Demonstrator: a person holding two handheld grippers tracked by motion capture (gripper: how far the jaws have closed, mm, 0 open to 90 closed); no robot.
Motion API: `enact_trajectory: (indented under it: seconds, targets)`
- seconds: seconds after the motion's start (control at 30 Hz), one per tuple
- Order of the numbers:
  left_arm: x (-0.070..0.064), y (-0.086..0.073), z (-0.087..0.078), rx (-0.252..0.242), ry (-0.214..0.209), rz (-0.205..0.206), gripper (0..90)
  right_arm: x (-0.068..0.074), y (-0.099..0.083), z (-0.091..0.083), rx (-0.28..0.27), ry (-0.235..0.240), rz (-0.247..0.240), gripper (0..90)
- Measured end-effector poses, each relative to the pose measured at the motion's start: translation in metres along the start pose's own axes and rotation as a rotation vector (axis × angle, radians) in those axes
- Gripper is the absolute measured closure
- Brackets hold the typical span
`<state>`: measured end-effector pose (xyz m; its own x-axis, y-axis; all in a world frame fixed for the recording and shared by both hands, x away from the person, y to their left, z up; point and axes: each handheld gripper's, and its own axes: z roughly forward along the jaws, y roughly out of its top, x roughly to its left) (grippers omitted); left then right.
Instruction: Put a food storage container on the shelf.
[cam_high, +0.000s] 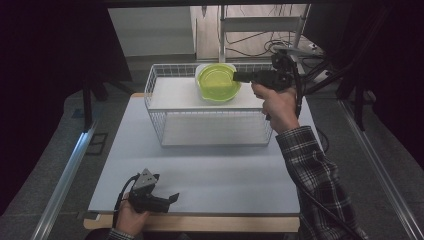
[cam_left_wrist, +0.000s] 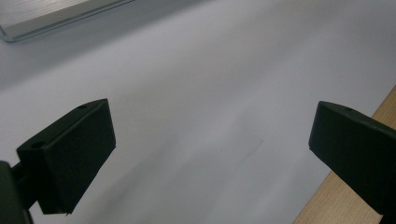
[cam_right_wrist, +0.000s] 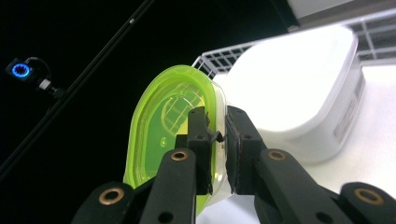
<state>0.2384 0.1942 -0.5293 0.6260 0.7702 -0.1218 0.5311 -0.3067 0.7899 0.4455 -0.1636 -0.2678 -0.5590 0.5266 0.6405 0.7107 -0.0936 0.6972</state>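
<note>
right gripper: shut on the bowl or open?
Shut: the right gripper has its fingers clamped on the green bowl's rim.

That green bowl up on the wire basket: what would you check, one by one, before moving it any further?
1. Grip on the green bowl: the right gripper is shut on its rim, one jaw inside and one outside. Ok.
2. Depth of the grip: it holds the edge alone, so the bowl could tip. Not ok.
3. Bowl's contents: it looks empty in the high view. Ok.
4. Whether the bowl rests on the white lid in the wire basket or is lifted off it. Cannot tell.
5. Left gripper: open, low over the table near its front edge, away from the basket. Ok.
</note>
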Motion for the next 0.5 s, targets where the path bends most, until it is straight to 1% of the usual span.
enact_trajectory:
  seconds: [0.17, 0.4, 0.5]
  targets:
    - [0.0, 0.0, 0.0, -0.001, -0.002, 0.001, 0.3, 0.003, 0.011, 0.006, -0.033, -0.018, 0.008, 81.4]
    - [0.0, 0.0, 0.0, 0.0, -0.008, 0.005, 0.4, 0.004, 0.025, 0.015, -0.07, -0.074, 0.007, 81.4]
    - [0.0, 0.0, 0.001, 0.001, -0.012, 0.005, 0.4, 0.004, 0.029, 0.018, -0.084, -0.09, 0.009, 81.4]
